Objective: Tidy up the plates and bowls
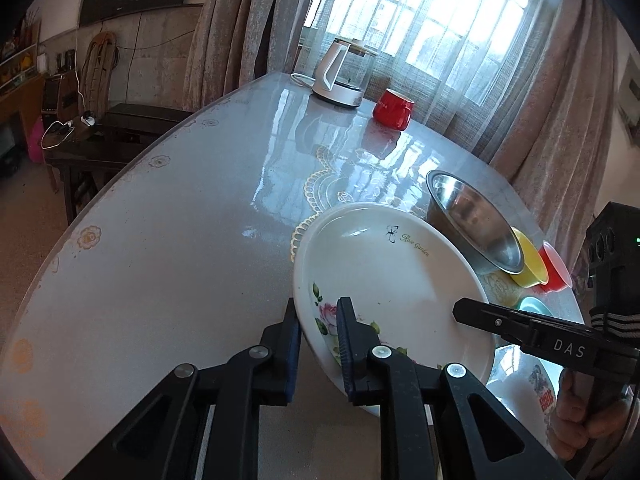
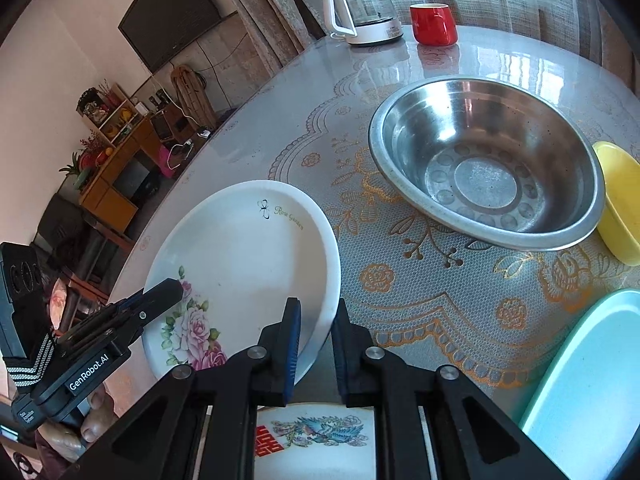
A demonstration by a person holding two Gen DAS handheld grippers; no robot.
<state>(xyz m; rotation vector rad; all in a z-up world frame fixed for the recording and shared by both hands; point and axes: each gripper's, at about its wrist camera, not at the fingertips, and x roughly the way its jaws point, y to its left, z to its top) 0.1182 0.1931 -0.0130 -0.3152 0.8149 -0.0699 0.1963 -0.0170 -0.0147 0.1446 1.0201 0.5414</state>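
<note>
Both grippers are pinching the rose plate by opposite rims, the left gripper and right gripper with jaws nearly closed, holding it tilted above the worktop.

The rose plate sits tilted over the table, its rim clamped on one side by the left gripper and on the opposite side by the right gripper. Beyond it, toward the window edge, the steel bowl stands on the lace mat, touching a small bowl beside it. The kettle and mug stand side by side at the far edge. A tray lies near the steel bowl.
</note>
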